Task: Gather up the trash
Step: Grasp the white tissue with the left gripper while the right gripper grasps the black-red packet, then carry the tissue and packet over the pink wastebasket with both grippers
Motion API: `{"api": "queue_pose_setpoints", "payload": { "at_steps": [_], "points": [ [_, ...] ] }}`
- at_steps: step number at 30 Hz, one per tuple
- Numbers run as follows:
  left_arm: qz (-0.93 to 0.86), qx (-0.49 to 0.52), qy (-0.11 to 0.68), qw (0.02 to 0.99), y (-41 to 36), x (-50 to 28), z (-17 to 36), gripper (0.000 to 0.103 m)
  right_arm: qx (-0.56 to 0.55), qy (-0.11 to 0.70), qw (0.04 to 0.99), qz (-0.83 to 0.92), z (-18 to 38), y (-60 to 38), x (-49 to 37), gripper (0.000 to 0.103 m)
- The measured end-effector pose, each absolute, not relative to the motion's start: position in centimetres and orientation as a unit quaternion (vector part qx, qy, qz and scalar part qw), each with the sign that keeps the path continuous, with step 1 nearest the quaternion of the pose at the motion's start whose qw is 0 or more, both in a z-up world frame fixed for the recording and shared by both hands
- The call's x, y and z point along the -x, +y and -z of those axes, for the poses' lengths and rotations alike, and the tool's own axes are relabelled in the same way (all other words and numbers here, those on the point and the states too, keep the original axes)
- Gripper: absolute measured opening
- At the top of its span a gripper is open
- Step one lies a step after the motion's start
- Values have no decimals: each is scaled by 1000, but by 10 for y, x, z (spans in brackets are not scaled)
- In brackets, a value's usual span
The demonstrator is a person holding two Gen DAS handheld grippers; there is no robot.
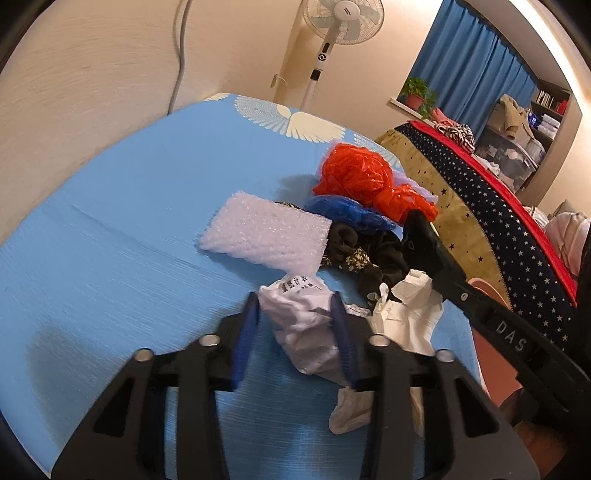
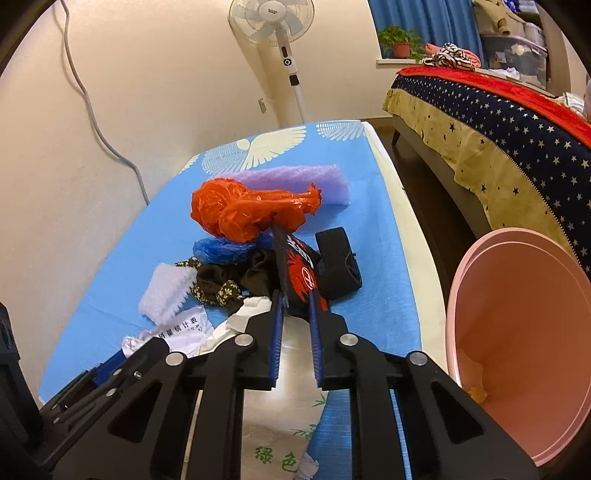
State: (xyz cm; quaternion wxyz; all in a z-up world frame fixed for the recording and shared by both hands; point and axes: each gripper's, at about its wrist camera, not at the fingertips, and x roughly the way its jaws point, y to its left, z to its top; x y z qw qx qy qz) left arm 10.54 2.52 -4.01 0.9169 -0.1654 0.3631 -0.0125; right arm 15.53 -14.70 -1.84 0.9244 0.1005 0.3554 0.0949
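A crumpled white paper with printed characters lies on the blue tablecloth. My left gripper is shut on it, both blue pads against its sides. The right gripper is shut on the twisted end of a red plastic bag, which sits on top of the trash pile. From the left wrist view the right gripper reaches in from the right and meets the red plastic bag. A pink bin stands open at the table's right edge.
The pile also holds white bubble wrap, a blue plastic bag, purple foam, dark flowered cloth, a black band and crumpled white tissue. A star-patterned bed stands to the right, a fan behind.
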Motion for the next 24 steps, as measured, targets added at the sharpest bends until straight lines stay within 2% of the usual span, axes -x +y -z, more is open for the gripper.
{"api": "queue_pose_setpoints", "payload": {
  "at_steps": [3, 5, 24],
  "points": [
    [9, 161, 361, 919, 27, -104, 38, 27, -102, 348, 927, -97, 13, -148, -153, 7],
    [7, 160, 357, 920, 28, -102, 36, 25, -101, 343, 929, -96, 10, -149, -151, 6],
    [-16, 130, 302, 944, 34, -67, -5, 22, -108, 300, 943, -92, -33, -173, -110, 4]
  ]
}}
